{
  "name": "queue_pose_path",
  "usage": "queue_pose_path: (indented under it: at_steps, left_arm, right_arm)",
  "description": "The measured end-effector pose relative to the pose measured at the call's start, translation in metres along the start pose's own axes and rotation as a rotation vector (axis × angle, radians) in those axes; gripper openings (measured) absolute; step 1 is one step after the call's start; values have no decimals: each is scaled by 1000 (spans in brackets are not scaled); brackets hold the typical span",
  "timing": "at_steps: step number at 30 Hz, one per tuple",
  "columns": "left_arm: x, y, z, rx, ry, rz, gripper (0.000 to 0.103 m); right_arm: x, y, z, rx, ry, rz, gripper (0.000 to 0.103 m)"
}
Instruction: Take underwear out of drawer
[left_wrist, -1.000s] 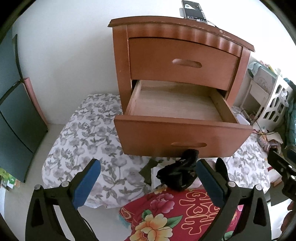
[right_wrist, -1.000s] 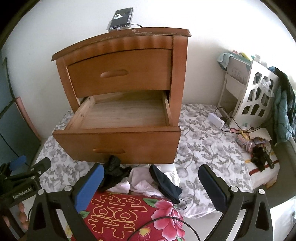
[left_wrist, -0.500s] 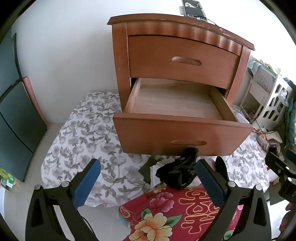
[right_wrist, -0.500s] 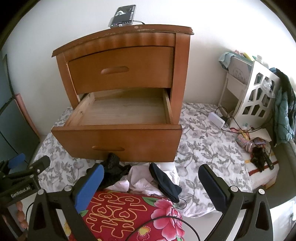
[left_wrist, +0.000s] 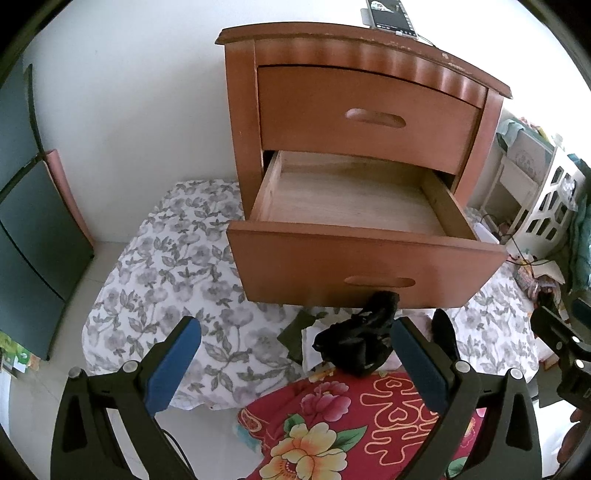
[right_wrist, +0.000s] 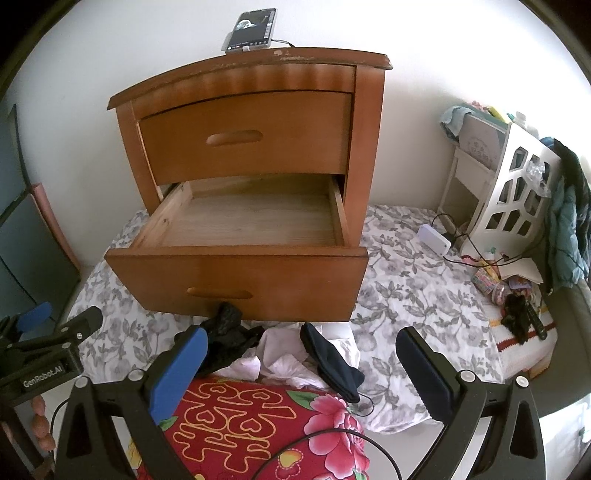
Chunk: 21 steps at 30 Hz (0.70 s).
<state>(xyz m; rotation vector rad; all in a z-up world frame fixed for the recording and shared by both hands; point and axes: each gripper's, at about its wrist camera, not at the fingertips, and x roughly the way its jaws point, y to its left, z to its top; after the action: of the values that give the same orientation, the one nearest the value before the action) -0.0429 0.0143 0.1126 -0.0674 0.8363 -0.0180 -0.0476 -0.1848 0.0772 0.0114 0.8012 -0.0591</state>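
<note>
The wooden nightstand's lower drawer (left_wrist: 354, 201) stands pulled out, and its bare floor (right_wrist: 251, 221) holds nothing. Below the drawer front, underwear lies heaped on the floral sheet: a black piece (left_wrist: 356, 345) (right_wrist: 225, 338), white pieces (right_wrist: 280, 356) and a dark navy piece (right_wrist: 330, 360). My left gripper (left_wrist: 293, 332) hangs open just in front of the heap, with the black piece near its right finger. My right gripper (right_wrist: 301, 338) is open over the same heap, touching nothing.
A phone (right_wrist: 251, 29) with a cable lies on the nightstand top. A red flowered quilt (left_wrist: 354, 424) lies under both grippers. A white shelf unit (right_wrist: 509, 192), cables and small clutter sit at the right. Dark panels (left_wrist: 26, 206) lean against the left wall.
Both views have shifted slightly, so the nightstand sits a little higher in frame. The garments have not moved and both grippers stay open.
</note>
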Motion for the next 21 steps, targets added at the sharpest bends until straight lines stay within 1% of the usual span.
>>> queue_pose_path:
  at_steps: [21]
  left_arm:
    - [0,0,0,-1,11,-4,102]
  right_arm:
    - [2,1,-6,-1,8,2,103]
